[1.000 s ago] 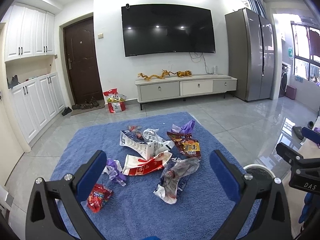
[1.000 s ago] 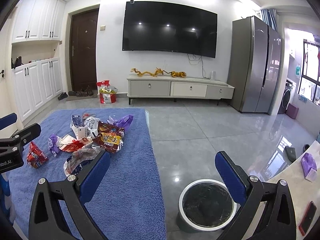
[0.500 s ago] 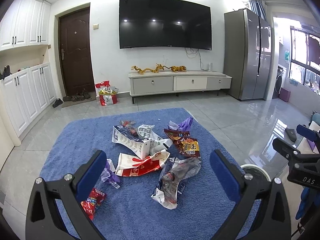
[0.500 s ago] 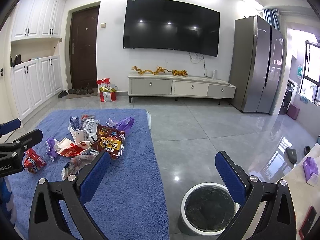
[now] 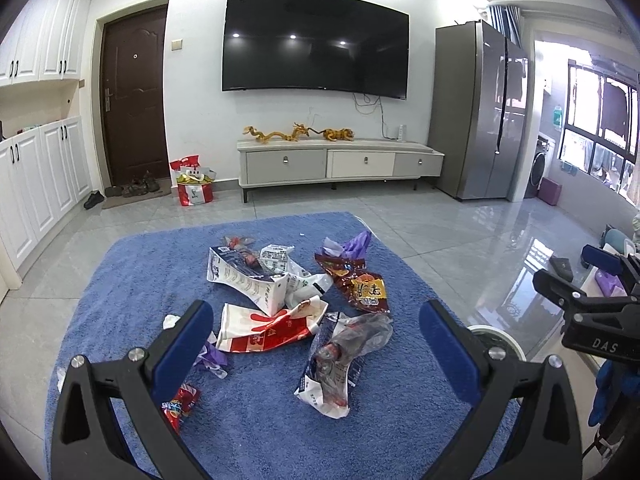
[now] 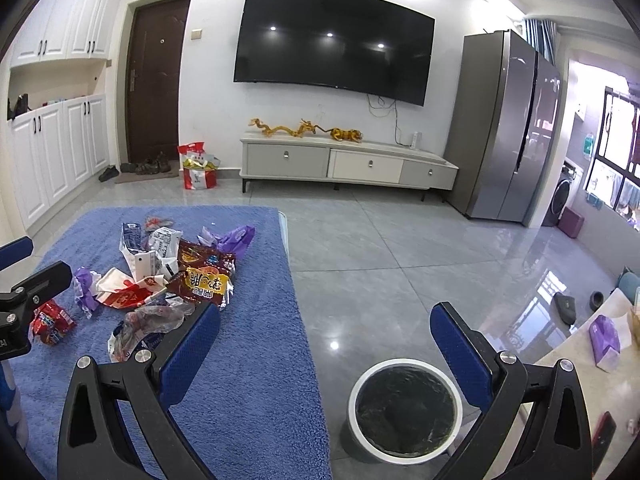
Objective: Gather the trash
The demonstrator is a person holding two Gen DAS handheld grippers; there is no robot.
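Several empty wrappers lie heaped on a blue cloth-covered table (image 5: 132,264): a red-and-white bag (image 5: 264,328), a clear crumpled bag (image 5: 344,352), a dark red snack bag (image 5: 360,284) (image 6: 204,276), a white carton (image 5: 244,276), a purple wrapper (image 5: 352,242) and a small red packet (image 5: 180,402) (image 6: 50,322). My left gripper (image 5: 316,344) hovers open above the near wrappers, holding nothing. My right gripper (image 6: 324,352) is open too, empty, over the table's right edge. A round white bin (image 6: 404,408) with a black liner stands on the floor right of the table.
A low TV cabinet (image 5: 340,162) and wall television (image 5: 316,42) face me. A grey fridge (image 6: 508,128) stands at the right, a red bag (image 6: 198,172) by the dark door. A pale counter (image 6: 580,356) holds a purple tissue pack (image 6: 606,340) and phone.
Both views have drifted slightly: the wrappers sit a little higher and nearer in the left view, and the bin is lower and closer in the right view. Both grippers stayed open.
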